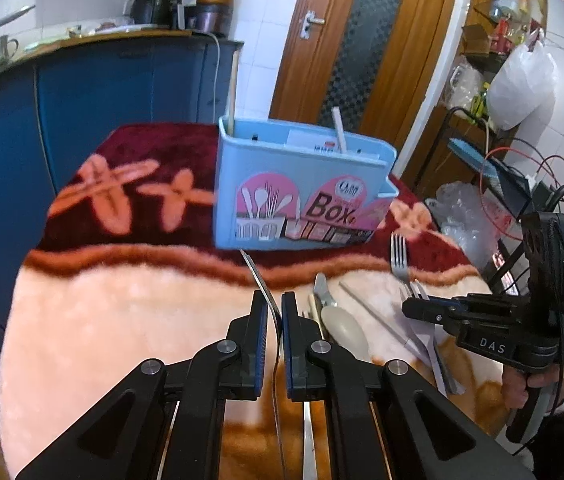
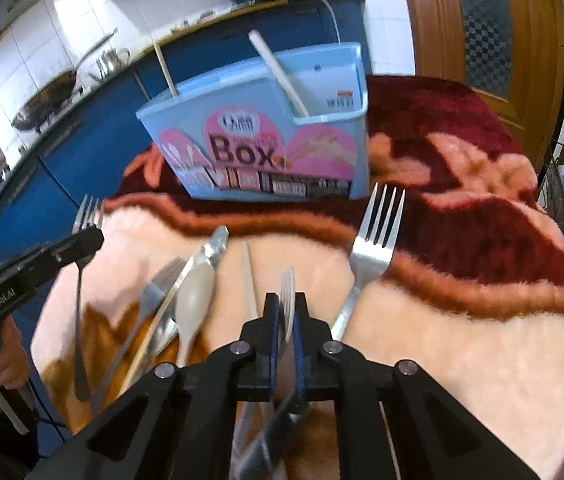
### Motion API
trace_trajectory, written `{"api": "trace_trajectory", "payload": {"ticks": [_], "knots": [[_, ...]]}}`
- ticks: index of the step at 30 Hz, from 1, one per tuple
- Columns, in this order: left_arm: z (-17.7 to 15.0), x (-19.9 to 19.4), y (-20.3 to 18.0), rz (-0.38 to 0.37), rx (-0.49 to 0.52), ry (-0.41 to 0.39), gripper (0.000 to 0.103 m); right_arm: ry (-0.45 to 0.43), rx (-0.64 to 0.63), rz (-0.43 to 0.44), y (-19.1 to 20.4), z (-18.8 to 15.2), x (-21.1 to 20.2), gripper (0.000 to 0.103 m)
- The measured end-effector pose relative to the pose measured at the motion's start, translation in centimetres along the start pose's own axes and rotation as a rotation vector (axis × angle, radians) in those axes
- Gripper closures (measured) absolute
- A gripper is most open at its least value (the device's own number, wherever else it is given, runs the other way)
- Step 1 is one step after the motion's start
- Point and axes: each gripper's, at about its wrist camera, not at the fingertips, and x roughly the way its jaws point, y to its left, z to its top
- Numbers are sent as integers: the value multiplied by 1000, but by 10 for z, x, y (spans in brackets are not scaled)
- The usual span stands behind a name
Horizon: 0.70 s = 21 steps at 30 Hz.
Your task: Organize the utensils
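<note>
Close to the left wrist lens, found the left gripper [image 1: 274, 312] pointed forward and nearly level above the blanket [image 1: 122, 320], with both pads pressed together on a fork [image 1: 261, 280] seen only by its thin edge. Saw from the right wrist view the same fork hanging with tines up and handle down. Found the right gripper [image 2: 285, 308] low over the table and tilted a little down, its fingers closed tight on a second fork [image 2: 287, 284], tines toward the blue box [image 2: 266, 128]. Could not see the handle of this second fork well, blurred and lost under the gripper body. Noticed the person's hands only in part, at the picture edges. Counted on the blanket a third fork [image 2: 375, 248] lying flat ahead of the right gripper, then between the grippers a pale spoon [image 2: 196, 296], a thin metal stick [image 1: 373, 314] and more cutlery crossed in a heap, hard to separate. Saw the box standing upright on the dark red part, with a wooden stick [image 1: 233, 92] and a white handle [image 1: 339, 128] rising from it. Behind, made out blue cabinets [image 1: 122, 92] and a wooden door [image 1: 361, 40].
</note>
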Motion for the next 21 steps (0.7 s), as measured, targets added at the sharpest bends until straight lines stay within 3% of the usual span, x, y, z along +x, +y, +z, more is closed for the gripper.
{"api": "trace_trajectory", "payload": {"ticks": [14,21], "knots": [[30,-38,-9,12,2,-200,100,-286,44,27,9,9,-52,98],[50,-45,-15,28,19,-277,101,-336,54,35,8,14,-59,98]]}}
